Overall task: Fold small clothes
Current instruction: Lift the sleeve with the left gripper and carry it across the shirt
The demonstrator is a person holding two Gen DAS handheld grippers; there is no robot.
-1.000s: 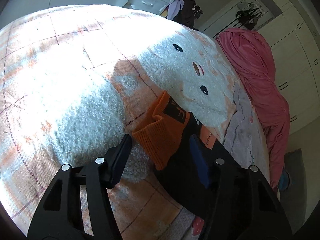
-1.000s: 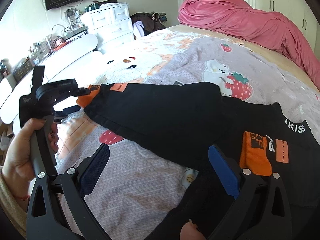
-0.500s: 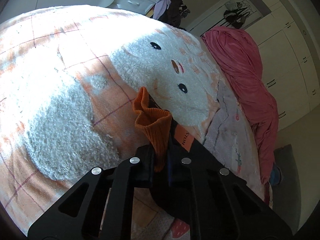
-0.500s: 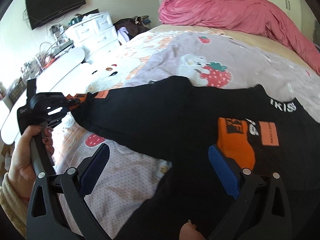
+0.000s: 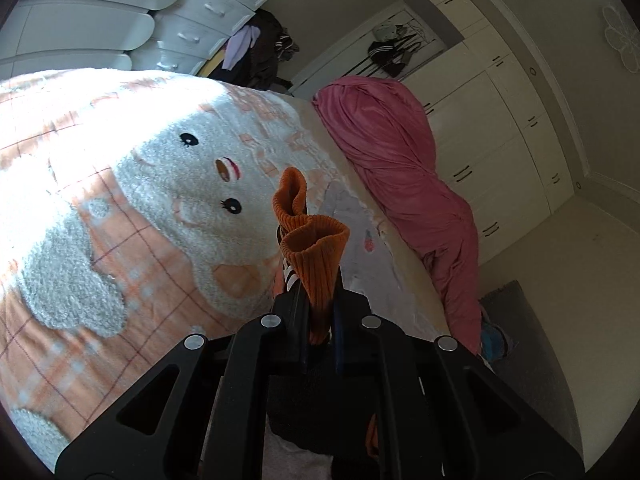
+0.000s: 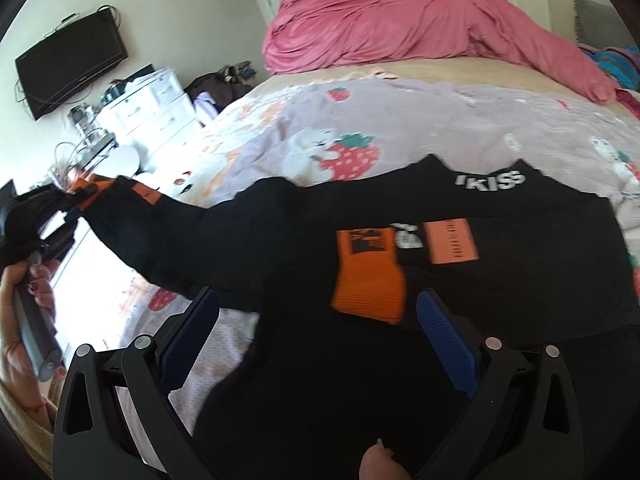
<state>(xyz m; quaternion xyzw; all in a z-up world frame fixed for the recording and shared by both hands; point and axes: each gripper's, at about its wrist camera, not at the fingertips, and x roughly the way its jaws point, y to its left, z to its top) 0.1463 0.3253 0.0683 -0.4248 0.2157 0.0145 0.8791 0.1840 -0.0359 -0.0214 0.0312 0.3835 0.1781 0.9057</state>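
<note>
Currently the left gripper (image 5: 320, 320) pinches the orange cuff (image 5: 316, 256) of a black sweater (image 6: 360, 248) spread on the bedspread (image 6: 400, 128); right gripper (image 6: 316, 336) gapes above it, empty; the shallow pinch could slip, dropping the sleeve.

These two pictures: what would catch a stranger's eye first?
Likely the orange ribbed cuff pinched in the shut left gripper, lifted over a fluffy bear-face blanket. Then the black sweatshirt spread across the bed, its other orange cuff lying ahead of the open right gripper, and the pink duvet heaped behind.
</note>
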